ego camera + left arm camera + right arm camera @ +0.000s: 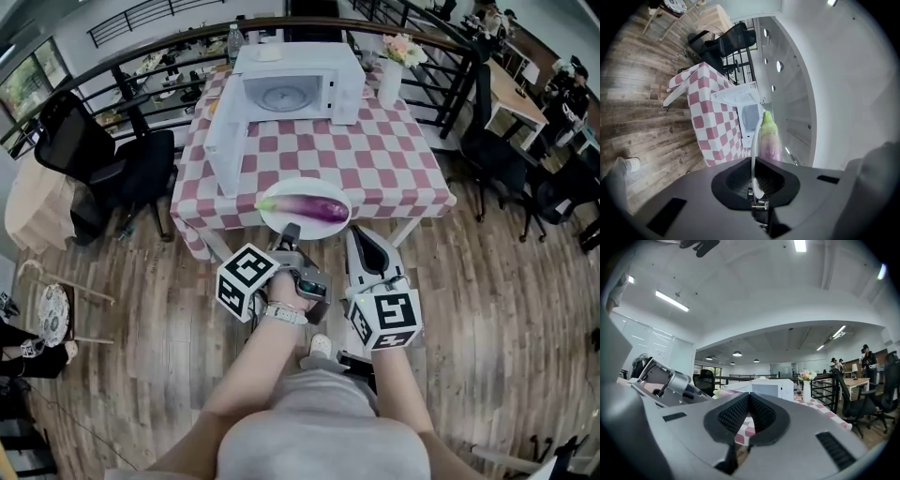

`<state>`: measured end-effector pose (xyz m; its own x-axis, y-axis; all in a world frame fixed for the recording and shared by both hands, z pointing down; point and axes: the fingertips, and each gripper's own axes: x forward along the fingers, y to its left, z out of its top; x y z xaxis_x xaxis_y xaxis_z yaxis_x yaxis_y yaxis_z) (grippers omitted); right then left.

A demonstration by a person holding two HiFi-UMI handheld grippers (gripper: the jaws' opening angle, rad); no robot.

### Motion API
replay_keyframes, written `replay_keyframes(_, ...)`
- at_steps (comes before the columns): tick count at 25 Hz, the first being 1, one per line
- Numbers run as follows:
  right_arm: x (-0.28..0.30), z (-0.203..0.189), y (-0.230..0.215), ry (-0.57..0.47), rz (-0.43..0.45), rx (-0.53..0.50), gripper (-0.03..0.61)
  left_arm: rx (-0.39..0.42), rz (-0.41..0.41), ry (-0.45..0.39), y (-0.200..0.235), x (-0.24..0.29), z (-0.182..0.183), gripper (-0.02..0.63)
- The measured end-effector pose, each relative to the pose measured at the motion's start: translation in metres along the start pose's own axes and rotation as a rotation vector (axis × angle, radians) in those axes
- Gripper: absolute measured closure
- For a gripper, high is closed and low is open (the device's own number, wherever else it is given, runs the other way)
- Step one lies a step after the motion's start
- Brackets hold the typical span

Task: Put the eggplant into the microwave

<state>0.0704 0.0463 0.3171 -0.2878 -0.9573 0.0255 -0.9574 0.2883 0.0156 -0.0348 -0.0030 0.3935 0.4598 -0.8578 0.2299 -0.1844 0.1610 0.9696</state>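
Note:
A purple eggplant with a green stem lies on a white plate, which hangs over the near edge of the checkered table. My left gripper is shut on the plate's near rim. In the left gripper view the rim runs edge-on into the closed jaws, with the eggplant beyond. The white microwave stands at the table's far end, its door swung open to the left. My right gripper is just right of the plate, shut and empty; its jaws meet.
A white vase of flowers stands right of the microwave. Black office chairs stand left and right of the table. A dark railing curves behind it. A stool sits on the wood floor at the left.

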Motion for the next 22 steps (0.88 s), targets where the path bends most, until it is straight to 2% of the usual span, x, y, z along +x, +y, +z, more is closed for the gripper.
replay_keyframes(12,0.081,-0.009,-0.055,0.011,0.083,-0.009,0.552,-0.032,0.008,-0.062,-0.008,0.089,0.014,0.595)
replay_keyframes(22,0.109,-0.023,-0.066,0.030,0.129,-0.005,0.552,-0.055,0.020,-0.095,-0.003,0.117,0.021,0.595)
